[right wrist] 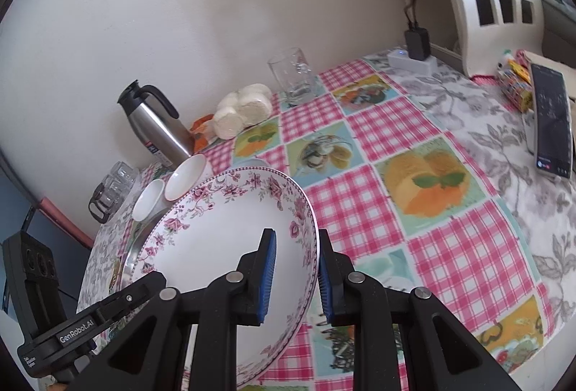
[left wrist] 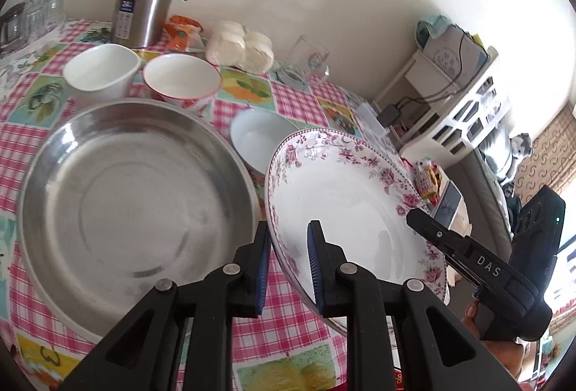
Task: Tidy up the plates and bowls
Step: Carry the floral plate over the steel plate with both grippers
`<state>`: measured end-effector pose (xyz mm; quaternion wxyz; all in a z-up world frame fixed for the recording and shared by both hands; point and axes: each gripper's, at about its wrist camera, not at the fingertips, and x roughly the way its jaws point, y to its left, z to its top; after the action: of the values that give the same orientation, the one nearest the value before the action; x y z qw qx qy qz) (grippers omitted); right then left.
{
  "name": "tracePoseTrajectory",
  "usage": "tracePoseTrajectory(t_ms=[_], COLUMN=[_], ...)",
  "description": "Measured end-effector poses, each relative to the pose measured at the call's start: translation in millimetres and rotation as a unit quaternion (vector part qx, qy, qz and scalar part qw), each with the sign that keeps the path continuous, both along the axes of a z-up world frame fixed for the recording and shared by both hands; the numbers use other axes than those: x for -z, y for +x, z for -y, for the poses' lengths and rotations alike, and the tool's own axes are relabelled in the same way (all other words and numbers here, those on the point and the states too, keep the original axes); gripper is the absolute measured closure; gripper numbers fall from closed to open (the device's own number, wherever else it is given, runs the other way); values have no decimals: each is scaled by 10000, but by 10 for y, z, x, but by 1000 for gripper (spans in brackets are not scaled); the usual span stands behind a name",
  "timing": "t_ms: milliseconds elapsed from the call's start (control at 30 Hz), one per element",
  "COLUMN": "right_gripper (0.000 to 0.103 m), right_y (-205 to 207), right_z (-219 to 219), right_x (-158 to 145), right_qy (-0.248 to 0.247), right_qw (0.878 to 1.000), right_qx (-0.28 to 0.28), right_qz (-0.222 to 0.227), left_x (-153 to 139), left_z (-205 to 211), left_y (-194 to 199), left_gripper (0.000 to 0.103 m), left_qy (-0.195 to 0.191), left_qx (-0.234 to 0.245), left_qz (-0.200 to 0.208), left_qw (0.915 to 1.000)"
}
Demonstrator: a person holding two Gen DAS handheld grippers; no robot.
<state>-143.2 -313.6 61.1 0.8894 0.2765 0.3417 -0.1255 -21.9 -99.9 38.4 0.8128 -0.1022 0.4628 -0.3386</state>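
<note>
Both grippers on the floral plate [left wrist: 345, 196], opposite rims. Left gripper [left wrist: 288, 268] straddles the near-left rim, 1 pad under, 1 over; gap betw. pads looks wider than the rim, so can't tell if it's actually clamped or just bracketing. Right gripper [right wrist: 296, 277] same story on the far rim: pads either side, contact not confirmable.

Plate is tilted, left edge low, right edge up, and seems lifted off the tablecloth [right wrist: 414, 196]. Key relation: steel tray [left wrist: 133, 189] lies directly left of the plate, just beside its low edge, on the left gripper's side. Guess is the plate goes into/onto the tray, so the move is leftward + level out. Left gripper is nearer the target.

Count:
- 1 floral plate
- 1 steel tray
- 3 bowls: white bowl [left wrist: 102, 71], red-rim bowl [left wrist: 181, 80], pale bowl [left wrist: 259, 135] behind the plate, partly hidden

Risk: tilted plate w/ uncertain grip, could slip.
</note>
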Motion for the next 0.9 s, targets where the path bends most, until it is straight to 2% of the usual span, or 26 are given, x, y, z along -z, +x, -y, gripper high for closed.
tracePoseTrajectory(t_ms=[467, 900], right_gripper=[80, 80], right_y=[490, 969], right_z=[-619, -1164], right_x=[-152, -52], right_qy=[-143, -37], right_qw=[9980, 9933], right_qx=[-606, -1159], right_qz=[84, -9], left_x=[-96, -36], left_z=[-748, -1356], left_y=[325, 517], left_gripper=[83, 83], left_qy=[-506, -531], left_qx=[-806, -1445], left_qz=[-55, -81], left_qw=[9955, 9881])
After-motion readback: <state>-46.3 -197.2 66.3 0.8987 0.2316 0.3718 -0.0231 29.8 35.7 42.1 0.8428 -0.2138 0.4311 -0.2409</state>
